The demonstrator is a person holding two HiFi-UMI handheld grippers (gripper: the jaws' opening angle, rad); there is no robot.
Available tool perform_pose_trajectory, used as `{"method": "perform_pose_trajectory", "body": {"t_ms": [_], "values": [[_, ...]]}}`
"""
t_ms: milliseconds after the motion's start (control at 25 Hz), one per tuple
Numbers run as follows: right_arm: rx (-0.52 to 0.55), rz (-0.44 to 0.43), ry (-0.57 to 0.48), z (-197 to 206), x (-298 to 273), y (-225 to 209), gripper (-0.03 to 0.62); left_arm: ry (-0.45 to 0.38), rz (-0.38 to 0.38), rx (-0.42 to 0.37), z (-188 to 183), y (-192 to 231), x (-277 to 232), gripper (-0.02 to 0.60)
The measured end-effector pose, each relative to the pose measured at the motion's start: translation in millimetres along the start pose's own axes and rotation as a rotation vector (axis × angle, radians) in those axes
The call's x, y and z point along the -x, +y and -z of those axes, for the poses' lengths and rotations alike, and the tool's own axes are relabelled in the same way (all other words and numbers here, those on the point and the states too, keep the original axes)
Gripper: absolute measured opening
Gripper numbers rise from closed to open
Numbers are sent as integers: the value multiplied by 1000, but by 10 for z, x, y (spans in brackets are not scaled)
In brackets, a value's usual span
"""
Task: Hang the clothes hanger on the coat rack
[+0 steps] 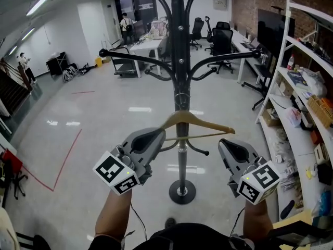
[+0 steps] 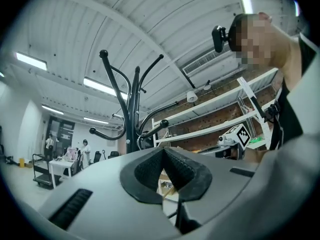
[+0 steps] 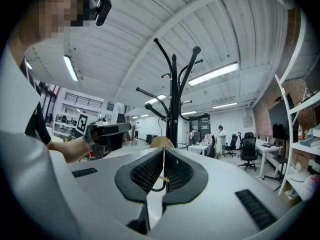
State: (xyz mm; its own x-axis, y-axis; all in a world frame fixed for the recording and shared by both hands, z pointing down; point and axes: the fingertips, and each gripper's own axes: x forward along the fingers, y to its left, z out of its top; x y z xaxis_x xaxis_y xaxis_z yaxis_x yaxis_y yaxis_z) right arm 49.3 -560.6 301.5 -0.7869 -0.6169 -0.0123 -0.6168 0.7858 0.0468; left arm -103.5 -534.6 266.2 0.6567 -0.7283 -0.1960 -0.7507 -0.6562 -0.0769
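Observation:
A wooden clothes hanger (image 1: 200,123) hangs level in front of the black coat rack (image 1: 178,61), its metal hook up against the pole. My left gripper (image 1: 160,135) is shut on the hanger's left end; a sliver of its wood (image 2: 167,184) shows between the pads. My right gripper (image 1: 222,142) sits just under the hanger's right end, jaws shut and not touching the wood. In the right gripper view, the hanger's tip (image 3: 160,143) and the coat rack (image 3: 173,99) lie beyond the shut jaws. Whether the hook rests on a rack arm I cannot tell.
The rack's round base (image 1: 182,191) stands on the glossy floor close in front of me. White shelving (image 1: 299,103) full of boxes runs along the right. Desks and office chairs (image 1: 221,40) stand far back, with people in the distance.

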Motion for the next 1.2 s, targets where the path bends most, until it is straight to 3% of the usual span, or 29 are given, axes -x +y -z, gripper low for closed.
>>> {"method": "perform_pose_trajectory", "body": {"t_ms": [320, 640, 920, 1200], "values": [[-80, -73, 28, 249, 267, 107, 9, 88, -97, 154, 446, -673, 305, 0], [-71, -64, 25, 269, 585, 464, 9, 73, -112, 194, 458, -1196, 722, 0], [-50, -29, 55, 289, 945, 1227, 9, 102, -86, 275, 561, -1637, 1431, 0], [-25, -11, 103, 469, 1504, 2272, 9, 125, -88, 284, 539, -2148, 2370, 0]]}}
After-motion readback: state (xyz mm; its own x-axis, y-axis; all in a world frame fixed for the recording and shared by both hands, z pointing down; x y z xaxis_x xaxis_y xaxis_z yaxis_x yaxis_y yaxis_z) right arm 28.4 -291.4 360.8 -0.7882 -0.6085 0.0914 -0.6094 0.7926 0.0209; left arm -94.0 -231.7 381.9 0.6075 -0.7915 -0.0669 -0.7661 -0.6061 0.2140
